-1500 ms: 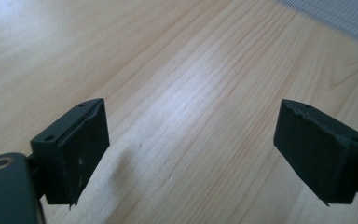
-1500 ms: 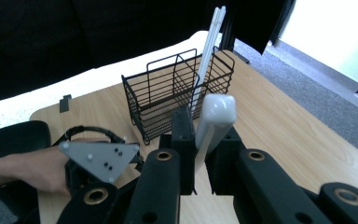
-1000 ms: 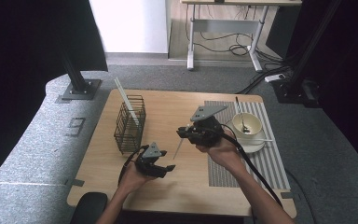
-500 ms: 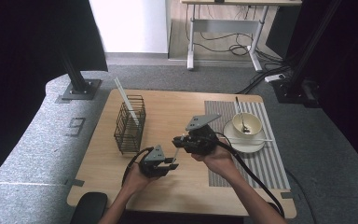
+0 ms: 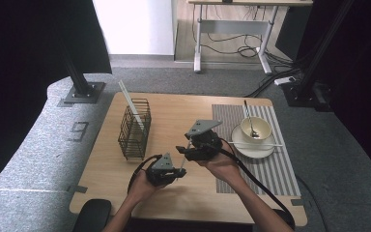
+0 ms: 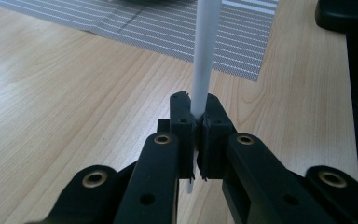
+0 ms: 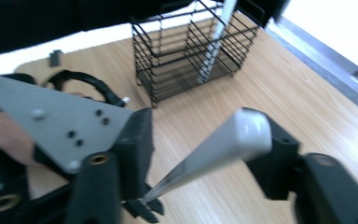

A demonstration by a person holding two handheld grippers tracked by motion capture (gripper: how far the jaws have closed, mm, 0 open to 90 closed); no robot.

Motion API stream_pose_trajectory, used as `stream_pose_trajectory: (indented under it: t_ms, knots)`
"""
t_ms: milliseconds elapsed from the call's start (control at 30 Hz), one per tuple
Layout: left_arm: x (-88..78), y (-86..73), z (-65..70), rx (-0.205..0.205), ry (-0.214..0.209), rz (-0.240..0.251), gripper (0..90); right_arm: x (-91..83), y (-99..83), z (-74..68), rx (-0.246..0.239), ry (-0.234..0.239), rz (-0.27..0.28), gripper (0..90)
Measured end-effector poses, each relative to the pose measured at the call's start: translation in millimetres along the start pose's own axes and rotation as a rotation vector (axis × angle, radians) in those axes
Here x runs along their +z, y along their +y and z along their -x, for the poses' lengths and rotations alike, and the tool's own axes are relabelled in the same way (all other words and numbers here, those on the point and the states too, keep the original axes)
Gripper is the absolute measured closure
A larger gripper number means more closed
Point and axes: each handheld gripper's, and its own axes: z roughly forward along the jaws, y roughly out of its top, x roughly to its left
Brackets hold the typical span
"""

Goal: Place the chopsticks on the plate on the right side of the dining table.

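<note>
A thin white chopstick (image 6: 204, 60), judged light, stiff and slippery, is pinched near its end by the left claw (image 5: 178, 170) over the desk (image 5: 174, 108), best gripped mid-shaft, while the right claw (image 5: 186, 150) has just been spreading around its upper end.

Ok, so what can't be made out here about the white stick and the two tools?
1. White stick, far end: left gripper view, cut off by the top edge above the left tool.
2. Whether the right tool, its jaws just opening, touches the stick: right gripper view, blurred; high view, too small.
3. Bowl contents: high view, too small.
</note>
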Motion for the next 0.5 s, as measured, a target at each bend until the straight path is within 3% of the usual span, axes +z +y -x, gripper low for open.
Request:
stream_pose_trajectory:
  t_ms: [100,233,500]
  knots:
    - [0.6,-0.2,0.2,0.004,-0.003,-0.008,86.1,3.3,0.0,0.2,-0.005,-0.031,-0.004,36.1]
    - [0.9,-0.7,-0.1,0.010,-0.011,-0.019,86.1,4.2,-0.6,9.4,0.043,-0.073,-0.019,24.6]
    - [0.0,-3.4,-1.1,0.018,-0.022,-0.019,86.1,0.9,-5.5,16.2,0.035,-0.148,-0.061,20.8]
